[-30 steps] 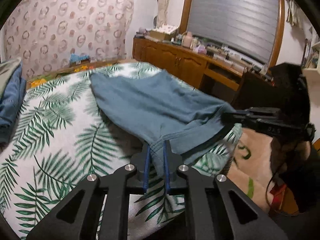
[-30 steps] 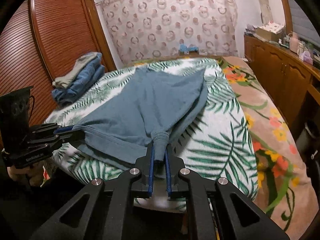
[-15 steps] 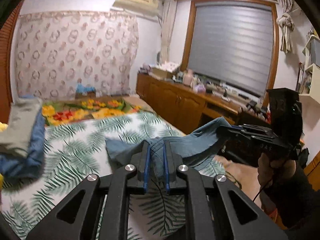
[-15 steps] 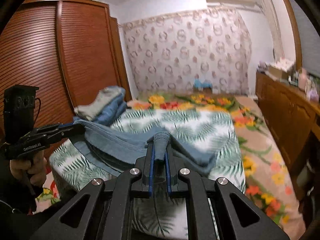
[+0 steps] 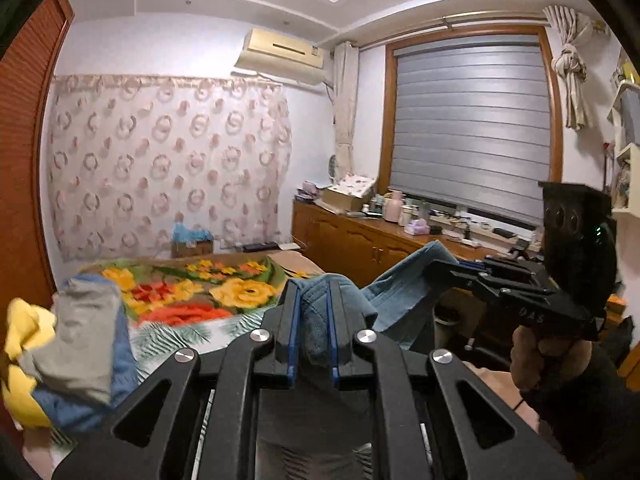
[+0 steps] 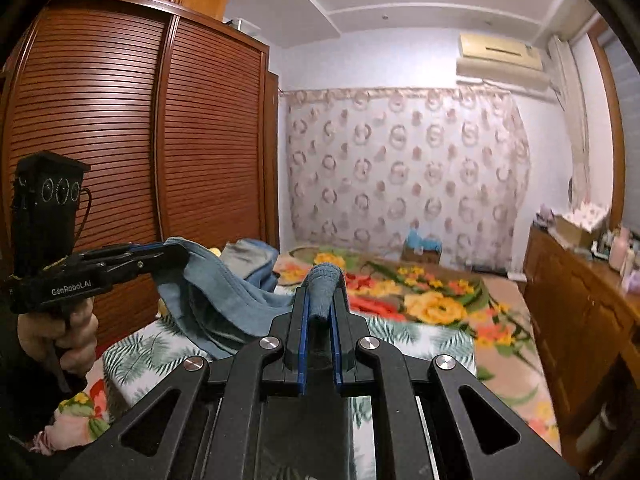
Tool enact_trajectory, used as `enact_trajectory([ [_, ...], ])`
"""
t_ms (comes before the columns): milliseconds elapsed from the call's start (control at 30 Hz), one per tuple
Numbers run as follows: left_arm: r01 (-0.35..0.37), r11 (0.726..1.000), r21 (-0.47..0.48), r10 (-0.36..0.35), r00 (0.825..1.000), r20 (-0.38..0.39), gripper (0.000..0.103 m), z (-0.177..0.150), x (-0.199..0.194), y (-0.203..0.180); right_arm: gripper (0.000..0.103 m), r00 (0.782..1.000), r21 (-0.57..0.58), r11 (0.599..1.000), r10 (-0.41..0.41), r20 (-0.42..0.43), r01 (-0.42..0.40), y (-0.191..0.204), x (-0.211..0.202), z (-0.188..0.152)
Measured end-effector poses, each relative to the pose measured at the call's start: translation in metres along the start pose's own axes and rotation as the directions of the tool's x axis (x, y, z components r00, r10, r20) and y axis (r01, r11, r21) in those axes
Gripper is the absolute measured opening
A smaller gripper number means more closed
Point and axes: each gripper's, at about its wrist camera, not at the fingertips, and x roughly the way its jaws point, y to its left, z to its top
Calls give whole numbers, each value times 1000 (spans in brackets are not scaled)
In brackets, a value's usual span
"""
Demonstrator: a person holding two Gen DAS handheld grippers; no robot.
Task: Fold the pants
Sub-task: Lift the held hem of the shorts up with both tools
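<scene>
Tongs of the left gripper [image 5: 314, 312] are clamped on a bunched edge of the blue pants [image 5: 400, 280]; the right gripper [image 6: 320, 312] is likewise clamped on another bunch. Pants are stretched between both above the bed [image 6: 420, 336]. Folded clothes [image 5: 84, 344] are seen at 9 o'clock.

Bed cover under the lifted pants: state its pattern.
Green palm fronds on a white bed cover, clearest in the right wrist view.

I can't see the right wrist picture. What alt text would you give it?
Right gripper pinches a bunched edge of blue pants; the left gripper, in a hand, clamps another edge. Behind are a floral bed and a wooden wardrobe.
</scene>
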Motion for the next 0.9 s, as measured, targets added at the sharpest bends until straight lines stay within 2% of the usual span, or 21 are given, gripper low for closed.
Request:
enact_trajectory([
  [167, -61, 998, 4, 61, 998, -11, 12, 14, 29, 28, 9, 1000, -28, 1000, -4, 16, 4, -10, 44, 0],
  [233, -125, 991, 35, 125, 992, 13, 12, 20, 42, 39, 9, 999, -51, 999, -16, 33, 17, -11, 56, 3],
  [267, -135, 990, 37, 134, 991, 16, 12, 23, 49, 44, 9, 999, -62, 998, -25, 39, 27, -10, 63, 2],
  [367, -140, 989, 54, 139, 990, 16, 12, 30, 70, 56, 9, 999, -64, 997, -36, 36, 38, -11, 91, 3],
  [600, -162, 985, 68, 159, 987, 36, 12, 63, 91, 79, 9, 992, -105, 988, -107, 68, 113, -3, 144, 30],
  [733, -156, 985, 79, 155, 988, 13, 12, 45, 84, 79, 9, 995, -86, 991, -96, 32, 98, 4, 153, 13],
  [900, -136, 986, 94, 143, 987, -71, 12, 2, 78, 74, 9, 996, -77, 996, -46, -71, 41, 13, 156, -26],
])
